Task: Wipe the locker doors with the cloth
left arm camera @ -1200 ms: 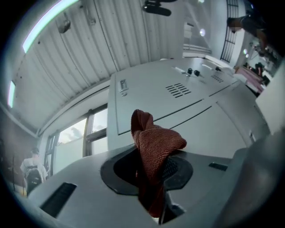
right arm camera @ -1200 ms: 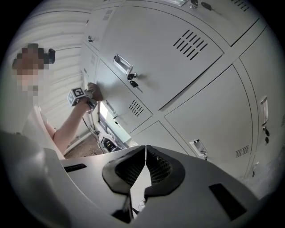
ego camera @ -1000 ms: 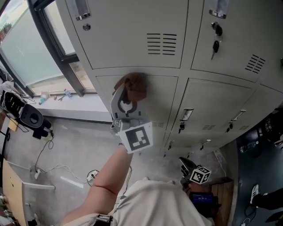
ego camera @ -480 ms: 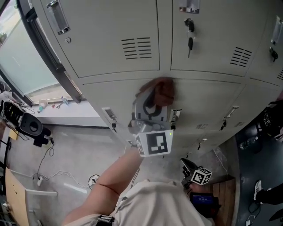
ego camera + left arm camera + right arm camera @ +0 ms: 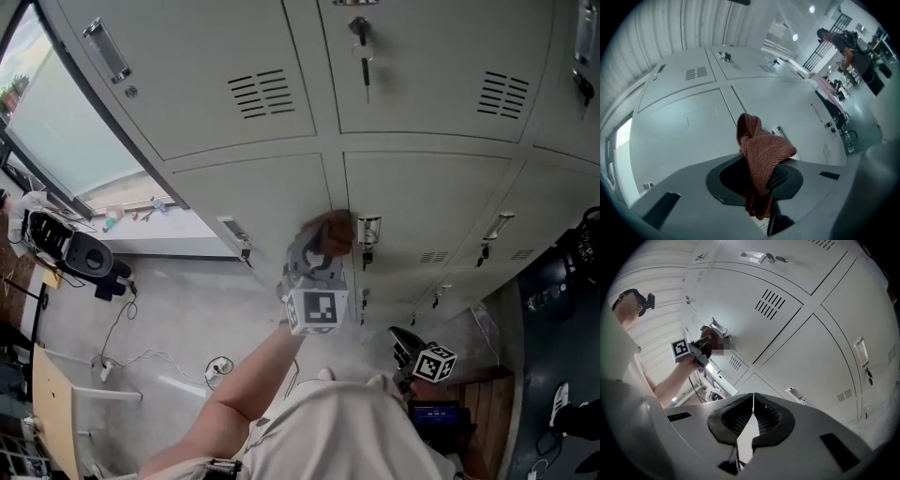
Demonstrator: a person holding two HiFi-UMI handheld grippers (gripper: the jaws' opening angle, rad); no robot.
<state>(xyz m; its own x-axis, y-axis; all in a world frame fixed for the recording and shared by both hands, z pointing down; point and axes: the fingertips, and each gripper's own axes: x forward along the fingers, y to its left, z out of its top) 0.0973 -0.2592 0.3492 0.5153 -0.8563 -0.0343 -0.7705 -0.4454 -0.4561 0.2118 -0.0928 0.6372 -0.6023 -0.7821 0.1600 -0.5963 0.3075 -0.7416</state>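
A rust-red knitted cloth (image 5: 761, 154) is bunched between the jaws of my left gripper (image 5: 759, 176), which is shut on it. In the head view that left gripper (image 5: 322, 251) presses the cloth (image 5: 330, 231) against a pale grey locker door (image 5: 262, 202), right by the seam and a metal handle (image 5: 367, 229). My right gripper (image 5: 752, 416) is shut with nothing between its jaws; it hangs low at my side, its marker cube (image 5: 433, 364) showing at the head view's lower right. From the right gripper view I also see the left gripper (image 5: 696, 350) at the lockers.
Rows of grey locker doors fill the view, with vents (image 5: 262, 93), keys (image 5: 365, 57) and handles (image 5: 237, 236). A window (image 5: 52, 122) stands at the left. On the floor lie cables (image 5: 122, 361) and a black device (image 5: 77, 251). Dark bags (image 5: 572, 281) sit at the right.
My left gripper has dragged the cloth rightward and downward across the lower locker door, from its upper middle to the seam by the handle. The right gripper has stayed low.
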